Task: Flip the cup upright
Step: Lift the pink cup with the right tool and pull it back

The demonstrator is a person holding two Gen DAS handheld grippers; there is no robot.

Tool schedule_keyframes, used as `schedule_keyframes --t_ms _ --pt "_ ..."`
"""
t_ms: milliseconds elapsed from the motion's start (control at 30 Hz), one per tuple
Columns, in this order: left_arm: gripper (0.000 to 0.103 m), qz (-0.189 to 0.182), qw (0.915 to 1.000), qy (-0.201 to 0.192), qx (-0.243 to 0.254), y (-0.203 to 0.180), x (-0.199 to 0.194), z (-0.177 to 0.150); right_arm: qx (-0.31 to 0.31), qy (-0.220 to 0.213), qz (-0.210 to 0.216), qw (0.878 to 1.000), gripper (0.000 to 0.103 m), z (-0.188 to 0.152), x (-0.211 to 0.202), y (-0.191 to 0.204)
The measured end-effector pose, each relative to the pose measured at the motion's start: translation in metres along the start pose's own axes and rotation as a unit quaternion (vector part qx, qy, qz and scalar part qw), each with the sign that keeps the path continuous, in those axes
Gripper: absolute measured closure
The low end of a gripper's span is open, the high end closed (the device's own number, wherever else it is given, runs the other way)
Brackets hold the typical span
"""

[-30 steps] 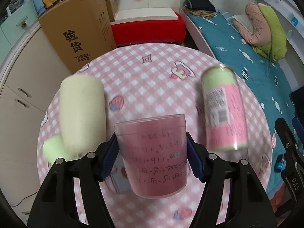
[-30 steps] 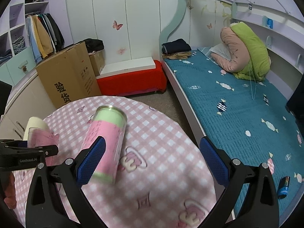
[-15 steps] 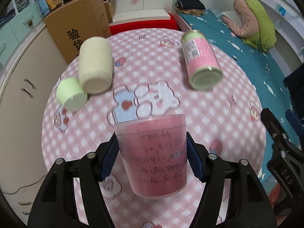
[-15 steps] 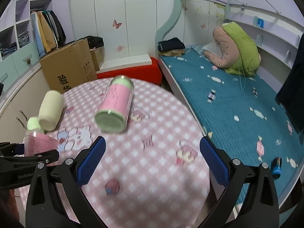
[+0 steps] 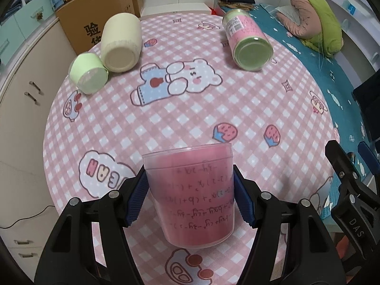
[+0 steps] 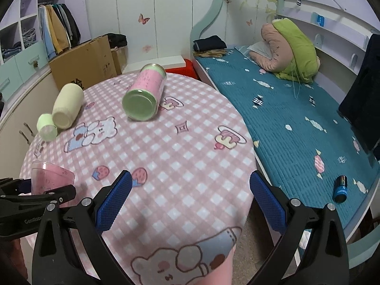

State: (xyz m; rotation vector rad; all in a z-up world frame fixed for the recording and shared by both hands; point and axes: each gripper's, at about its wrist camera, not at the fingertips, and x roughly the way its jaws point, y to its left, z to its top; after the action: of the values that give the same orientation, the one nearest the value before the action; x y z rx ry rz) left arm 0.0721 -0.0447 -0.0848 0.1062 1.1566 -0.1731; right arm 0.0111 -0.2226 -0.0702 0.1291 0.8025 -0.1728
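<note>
My left gripper (image 5: 190,197) is shut on a clear plastic cup with a pink lining and printed writing (image 5: 192,194). The cup stands mouth up between the blue pads, over the near edge of the round table (image 5: 166,118). It also shows at the left of the right wrist view (image 6: 49,178), held by the left gripper (image 6: 35,197). My right gripper (image 6: 190,201) is open and empty above the table's near right edge.
A pink and green can (image 5: 247,40) lies on its side at the far right. A cream cup (image 5: 121,42) and a small green cup (image 5: 89,73) lie on their sides at the far left. A bed (image 6: 296,118) runs along the right; a cardboard box (image 5: 95,16) stands behind.
Both grippers pulled back toward the table's near edge, the left one carrying the cup. The lying cups and can now sit farther off.
</note>
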Motion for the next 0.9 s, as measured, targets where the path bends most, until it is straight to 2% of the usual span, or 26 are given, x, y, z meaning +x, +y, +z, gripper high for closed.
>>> schedule_keyframes --t_ms 433,500,533,900 --pt "0.033 0.006 0.9999 0.011 -0.004 0.001 0.014 -0.005 0.0 0.009 -0.002 1.0 0.008 -0.008 0.004 -0.002" --pt "0.026 0.003 0.9998 0.018 -0.006 0.001 0.016 -0.004 0.002 0.009 0.0 1.0 0.008 -0.008 0.004 -0.001" --pt "0.026 0.0 0.9998 0.018 -0.006 0.001 0.016 -0.004 0.003 0.009 0.001 1.0 0.008 -0.009 0.004 -0.002" --pt "0.021 -0.007 0.9999 -0.012 0.01 -0.009 -0.01 -0.006 0.01 -0.002 0.013 1.0 0.008 -0.003 -0.013 -0.008"
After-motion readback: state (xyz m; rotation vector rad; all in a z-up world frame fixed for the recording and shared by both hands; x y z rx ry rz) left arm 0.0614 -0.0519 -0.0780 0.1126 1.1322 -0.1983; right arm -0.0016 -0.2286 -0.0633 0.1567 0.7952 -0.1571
